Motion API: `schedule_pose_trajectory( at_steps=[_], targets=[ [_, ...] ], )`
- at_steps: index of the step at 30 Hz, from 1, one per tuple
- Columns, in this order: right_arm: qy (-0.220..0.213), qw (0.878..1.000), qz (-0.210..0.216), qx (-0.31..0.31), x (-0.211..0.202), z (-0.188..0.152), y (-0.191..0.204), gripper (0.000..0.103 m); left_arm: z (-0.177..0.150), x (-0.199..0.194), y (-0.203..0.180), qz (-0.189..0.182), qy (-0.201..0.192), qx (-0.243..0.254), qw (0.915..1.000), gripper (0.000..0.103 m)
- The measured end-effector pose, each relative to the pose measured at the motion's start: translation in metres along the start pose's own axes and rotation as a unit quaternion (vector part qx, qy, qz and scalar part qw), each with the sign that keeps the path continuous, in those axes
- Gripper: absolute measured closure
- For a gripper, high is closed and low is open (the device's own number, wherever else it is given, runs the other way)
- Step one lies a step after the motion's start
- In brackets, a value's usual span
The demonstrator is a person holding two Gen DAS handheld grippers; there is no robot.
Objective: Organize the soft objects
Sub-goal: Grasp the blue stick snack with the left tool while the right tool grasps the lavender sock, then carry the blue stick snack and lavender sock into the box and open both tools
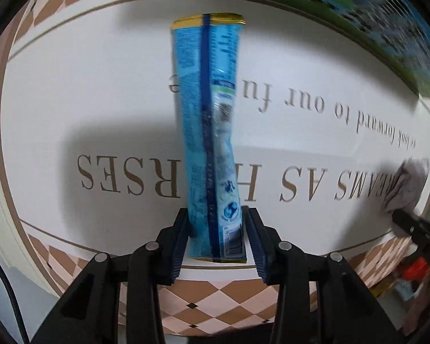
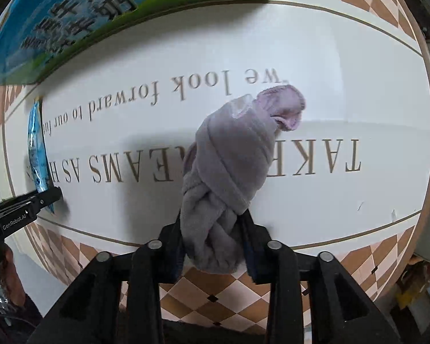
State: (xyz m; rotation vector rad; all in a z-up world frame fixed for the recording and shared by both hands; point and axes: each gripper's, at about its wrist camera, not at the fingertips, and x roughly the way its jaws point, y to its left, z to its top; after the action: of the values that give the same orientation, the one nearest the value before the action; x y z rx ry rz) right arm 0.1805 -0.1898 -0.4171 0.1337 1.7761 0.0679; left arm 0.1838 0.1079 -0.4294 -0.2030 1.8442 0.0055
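Observation:
My left gripper (image 1: 216, 218) is shut on a long blue snack packet (image 1: 207, 132) with a gold top edge, held out over the white tablecloth (image 1: 86, 86). My right gripper (image 2: 212, 223) is shut on a rolled lilac-grey cloth bundle (image 2: 232, 160) with a pink open end, held above the same cloth. The packet also shows at the left edge of the right wrist view (image 2: 36, 146), with the left gripper's finger below it. The cloth bundle also shows at the right edge of the left wrist view (image 1: 405, 186).
A large blue and green printed box (image 2: 86, 14) stands at the far side of the table; it also shows in the left wrist view (image 1: 372, 20). The white cloth has gold lettering and a brown-and-pink diamond border (image 1: 220, 301). Clutter lies off the table edge at lower right (image 1: 412, 272).

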Motion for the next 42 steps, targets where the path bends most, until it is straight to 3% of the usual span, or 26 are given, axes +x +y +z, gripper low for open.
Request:
schedule_pose_trajectory(
  at_steps=[3, 8, 12, 15, 16, 17, 18, 24, 31, 37, 42],
  targets=[
    [-0.012, 1.0, 0.014, 0.017, -0.008, 0.008, -0.006, 0.039, 0.019, -0.006, 0.016, 0.011, -0.005, -0.021, 0.9997, 0.065],
    [-0.021, 0.999, 0.024, 0.035, -0.014, 0.011, -0.016, 0.038, 0.035, -0.009, 0.022, 0.032, -0.017, -0.022, 0.9991, 0.065],
    [-0.017, 0.999, 0.007, 0.029, -0.009, 0.017, -0.014, 0.038, 0.042, -0.012, 0.023, 0.042, -0.026, -0.022, 0.9986, 0.066],
    [-0.015, 1.0, -0.012, 0.025, -0.006, 0.024, -0.02, 0.039, 0.041, -0.02, 0.01, 0.039, -0.036, -0.03, 0.9982, 0.082],
    [-0.015, 0.999, -0.019, 0.023, -0.002, 0.029, -0.013, 0.039, 0.04, -0.021, 0.008, 0.045, -0.042, -0.028, 0.9977, 0.084],
    [-0.018, 0.999, -0.031, 0.018, 0.0, 0.029, -0.01, 0.047, 0.038, -0.021, 0.002, 0.05, -0.046, -0.024, 0.9974, 0.085],
    [-0.022, 0.999, -0.041, 0.012, 0.003, 0.029, -0.007, 0.067, 0.036, -0.022, 0.001, 0.054, -0.051, -0.021, 0.997, 0.087],
    [-0.044, 0.996, -0.072, -0.022, 0.006, 0.011, 0.009, 0.071, 0.014, -0.04, -0.01, 0.061, -0.081, 0.002, 0.9948, 0.09],
    [-0.077, 0.996, -0.036, -0.037, -0.022, -0.019, 0.017, 0.071, -0.023, -0.079, -0.029, 0.024, -0.122, 0.026, 0.9919, 0.09],
    [-0.127, 0.991, 0.013, -0.049, -0.083, -0.035, 0.018, 0.071, -0.039, -0.14, -0.062, -0.018, -0.168, 0.068, 0.9833, 0.09],
    [-0.172, 0.982, 0.062, -0.043, -0.159, -0.014, 0.019, 0.071, -0.005, -0.203, -0.127, -0.034, -0.213, 0.112, 0.97, 0.09]
  ],
)
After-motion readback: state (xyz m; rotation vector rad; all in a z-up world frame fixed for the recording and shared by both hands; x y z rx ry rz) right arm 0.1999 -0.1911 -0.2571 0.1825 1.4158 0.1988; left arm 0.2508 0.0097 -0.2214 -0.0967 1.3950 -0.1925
